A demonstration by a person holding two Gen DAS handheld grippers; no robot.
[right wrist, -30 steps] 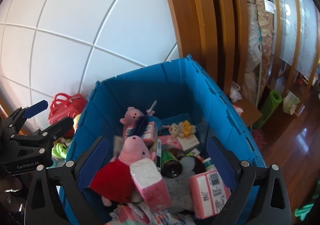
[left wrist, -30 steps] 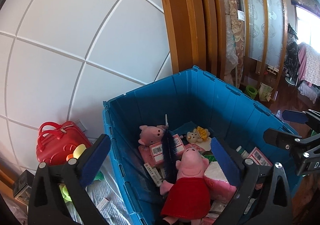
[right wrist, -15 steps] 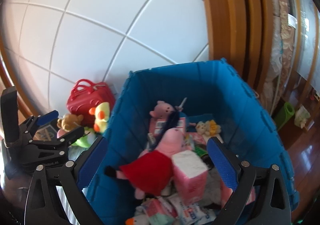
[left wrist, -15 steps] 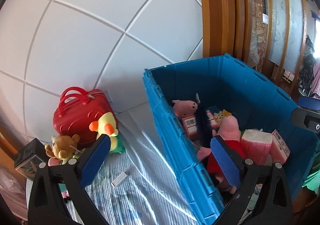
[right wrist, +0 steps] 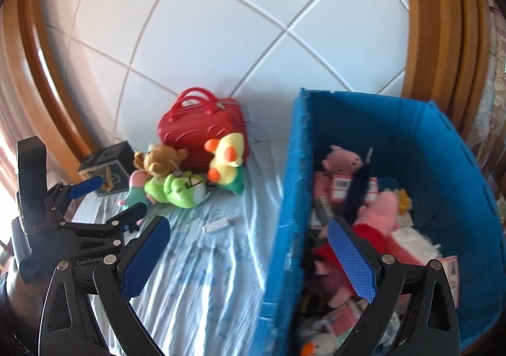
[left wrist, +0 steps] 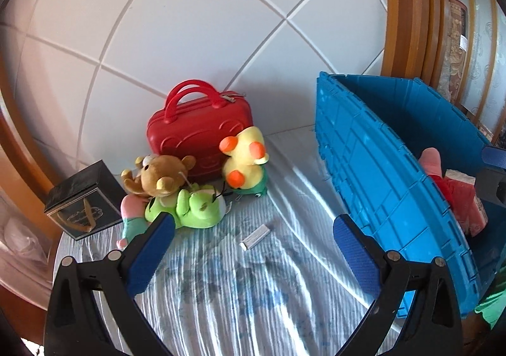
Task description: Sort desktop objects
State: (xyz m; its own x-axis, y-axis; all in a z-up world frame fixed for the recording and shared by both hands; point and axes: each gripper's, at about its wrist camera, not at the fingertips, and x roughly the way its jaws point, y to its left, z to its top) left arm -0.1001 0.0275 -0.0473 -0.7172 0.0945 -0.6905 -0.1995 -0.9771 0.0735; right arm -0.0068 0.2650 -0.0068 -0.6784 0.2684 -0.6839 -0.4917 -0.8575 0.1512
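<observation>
Plush toys (left wrist: pixel 186 198), perhaps four, beside bin (left wrist: pixel 373 172)

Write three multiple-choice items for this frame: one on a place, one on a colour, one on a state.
1. Where is the yellow duck?
A. inside the blue bin
B. in front of the red case
C. on the black box

2. What colour is the case?
A. red
B. green
C. white

3. How is the left claw?
A. shut on the duck
B. shut on the small white stick
C. open, holding nothing

Answers: 1 B, the duck leans on the case, outside the bin. 2 A, its shell and handles are red. 3 C, its blue pads stand wide apart over the cloth.
</observation>
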